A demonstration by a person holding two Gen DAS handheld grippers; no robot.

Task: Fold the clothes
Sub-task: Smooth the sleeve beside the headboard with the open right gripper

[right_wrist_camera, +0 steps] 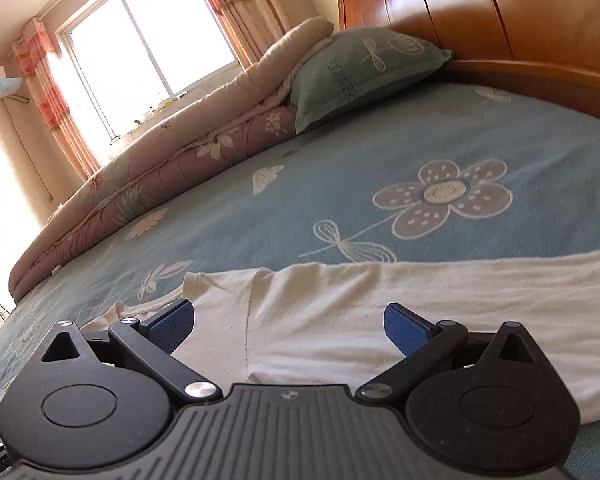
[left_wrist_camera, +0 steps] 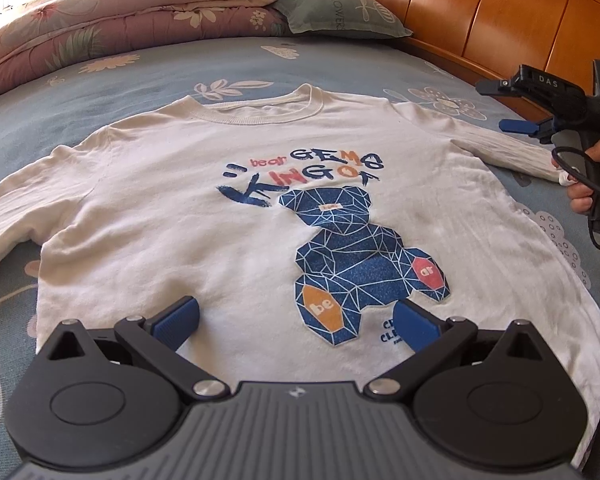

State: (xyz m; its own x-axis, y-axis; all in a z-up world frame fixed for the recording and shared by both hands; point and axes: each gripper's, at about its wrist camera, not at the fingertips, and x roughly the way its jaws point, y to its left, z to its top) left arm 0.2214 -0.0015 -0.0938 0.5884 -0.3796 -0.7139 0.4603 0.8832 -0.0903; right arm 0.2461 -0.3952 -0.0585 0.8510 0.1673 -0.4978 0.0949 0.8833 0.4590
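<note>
Left wrist cam: I see the white long-sleeve shirt (left_wrist_camera: 228,216) laid flat, front up, on the blue floral bedsheet (left_wrist_camera: 148,76), collar twd the far side, blue bear print (left_wrist_camera: 356,264) w/ lettering above it. My left gripper (left_wrist_camera: 296,320) hangs over the hem area, fingers spread wide, nothing btwn them; one blue pad (left_wrist_camera: 178,322) sits over plain fabric, the other at the bear's foot. One sleeve runs off to the frame's left, the other stretches out to the right. At the right edge my right gripper (left_wrist_camera: 518,126) is visible just above that sleeve, held by a hand (left_wrist_camera: 592,180); its blue tips look apart. Folded quilt (left_wrist_camera: 112,24) and green pillow (left_wrist_camera: 340,12) lie at the bed's far end, wooden headboard (left_wrist_camera: 500,12) beside them.

Right wrist cam: right gripper (right_wrist_camera: 288,324) is low over the shirt (right_wrist_camera: 380,308) near the shoulder seam and sleeve, fingers wide apart, gripping nothing. Beyond it: bedsheet (right_wrist_camera: 340,152), quilt (right_wrist_camera: 160,168), pillow (right_wrist_camera: 360,68), headboard (right_wrist_camera: 480,12), a bright window (right_wrist_camera: 148,52) w/ curtains (right_wrist_camera: 48,92).
</note>
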